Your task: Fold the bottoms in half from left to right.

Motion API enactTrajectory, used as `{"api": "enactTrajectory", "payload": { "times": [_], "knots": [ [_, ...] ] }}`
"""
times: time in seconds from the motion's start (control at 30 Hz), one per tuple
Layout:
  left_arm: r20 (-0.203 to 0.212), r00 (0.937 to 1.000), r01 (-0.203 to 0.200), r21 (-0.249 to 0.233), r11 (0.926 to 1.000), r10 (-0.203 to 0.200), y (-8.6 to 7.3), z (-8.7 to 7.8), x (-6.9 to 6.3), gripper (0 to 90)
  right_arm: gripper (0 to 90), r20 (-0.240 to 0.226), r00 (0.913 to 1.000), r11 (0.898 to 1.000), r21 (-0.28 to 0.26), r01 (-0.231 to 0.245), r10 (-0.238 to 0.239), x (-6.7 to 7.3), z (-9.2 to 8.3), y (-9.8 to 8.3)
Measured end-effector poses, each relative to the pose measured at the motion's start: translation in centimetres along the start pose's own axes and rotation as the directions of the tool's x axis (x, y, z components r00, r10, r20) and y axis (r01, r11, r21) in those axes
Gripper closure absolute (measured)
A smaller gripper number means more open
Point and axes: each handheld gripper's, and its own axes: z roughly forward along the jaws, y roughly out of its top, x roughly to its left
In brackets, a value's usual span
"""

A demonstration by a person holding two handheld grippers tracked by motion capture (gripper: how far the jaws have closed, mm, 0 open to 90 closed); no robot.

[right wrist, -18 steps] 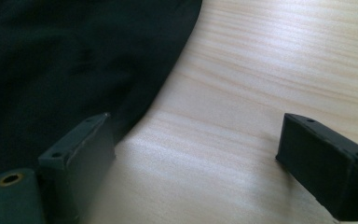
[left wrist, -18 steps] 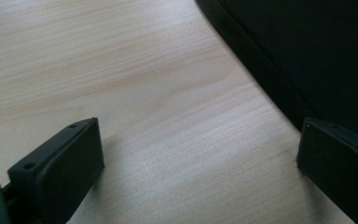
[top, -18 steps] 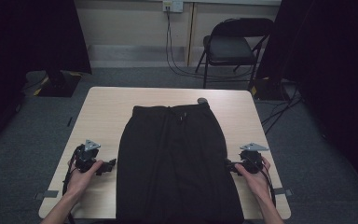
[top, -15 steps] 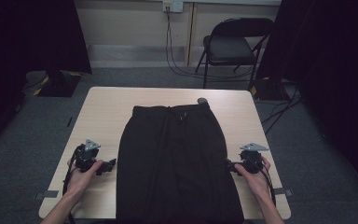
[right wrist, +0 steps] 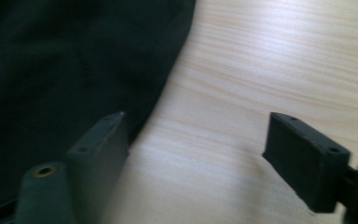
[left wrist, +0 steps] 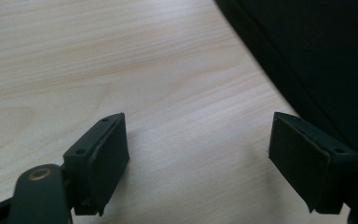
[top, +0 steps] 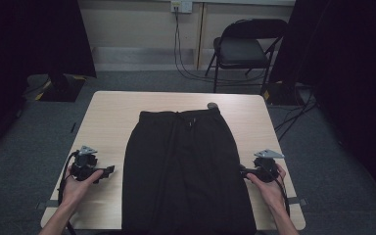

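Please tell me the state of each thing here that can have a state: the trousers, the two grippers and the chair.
Black trousers: spread flat on the table, waistband at the far end.
Left gripper: open, over bare wood beside the trousers.
Right gripper: open, at the trousers' edge.
Folding chair: unfolded, unoccupied.

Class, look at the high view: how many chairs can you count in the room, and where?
1. A black folding chair stands on the floor beyond the table, at its far right; the dark sides of the room may hide others.
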Motion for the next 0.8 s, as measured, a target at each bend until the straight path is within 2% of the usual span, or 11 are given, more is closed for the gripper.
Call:
{"api": "enactTrajectory", "payload": {
  "times": [0.13, 0.3, 0.43, 0.5, 0.53, 0.6, 0.63, 0.7, 0.73, 0.77, 0.8],
  "knots": [
    [0.046, 0.9949, -0.088, -0.058, 0.9944, 0.09, 0.9, -1.1, -1.3, 24.8, 26.2, -0.038, 0.999, 0.999, -0.047, -0.025, 0.023, 0.8, -1.5, 0.9],
    [0.1, 0.9808, -0.155, -0.12, 0.9807, 0.167, 3.2, -2.1, -3.7, 32.5, 33.1, -0.078, 0.994, 0.994, -0.09, 0.069, -0.076, 3.9, -2.9, 2.2],
    [0.143, 0.964, -0.201, -0.158, 0.9667, 0.224, 5.4, -1.7, -5.6, 34.7, 36.7, -0.153, 0.9749, 0.982, -0.123, 0.143, -0.162, 7.5, -3.5, 3.4],
    [0.172, 0.9468, -0.244, -0.163, 0.9558, 0.272, 6.9, -0.6, -6.8, 42.4, 39.8, -0.228, 0.9499, 0.972, -0.151, 0.182, -0.214, 10.3, -3.9, 4.7],
    [0.172, 0.9468, -0.244, -0.163, 0.9558, 0.272, 6.9, -0.6, -6.8, 45.4, 39.8, -0.228, 0.9499, 0.972, -0.151, 0.182, -0.214, 10.3, -3.9, 4.7],
    [0.166, 0.9428, -0.26, -0.175, 0.9496, 0.289, 7.3, 0.3, -7.2, 50.5, 42.6, -0.275, 0.9277, 0.963, -0.166, 0.213, -0.253, 12.2, -4.0, 5.6],
    [0.193, 0.9416, -0.248, -0.16, 0.9556, 0.276, 7.1, 1.2, -7.0, 57.1, 44.9, -0.342, 0.8949, 0.955, -0.176, 0.238, -0.286, 14.6, -3.8, 6.2],
    [0.196, 0.941, -0.251, -0.144, 0.9573, 0.276, 6.5, 2.2, -6.9, 61.2, 47.1, -0.383, 0.8655, 0.946, -0.169, 0.278, -0.323, 16.5, -3.3, 6.4],
    [0.196, 0.941, -0.251, -0.144, 0.9573, 0.276, 6.5, 2.2, -6.9, 62.9, 47.1, -0.383, 0.8655, 0.946, -0.169, 0.278, -0.323, 16.5, -3.3, 6.4],
    [0.213, 0.934, -0.27, -0.104, 0.9572, 0.287, 5.9, 3.1, -6.8, 63.8, 52.0, -0.428, 0.8264, 0.93, -0.167, 0.326, -0.366, 19.0, -2.5, 6.4],
    [0.223, 0.9335, -0.266, -0.094, 0.9593, 0.281, 5.7, 3.6, -6.7, 64.0, 53.6, -0.447, 0.8144, 0.929, -0.164, 0.332, -0.37, 19.7, -2.1, 6.3]
  ]
}}
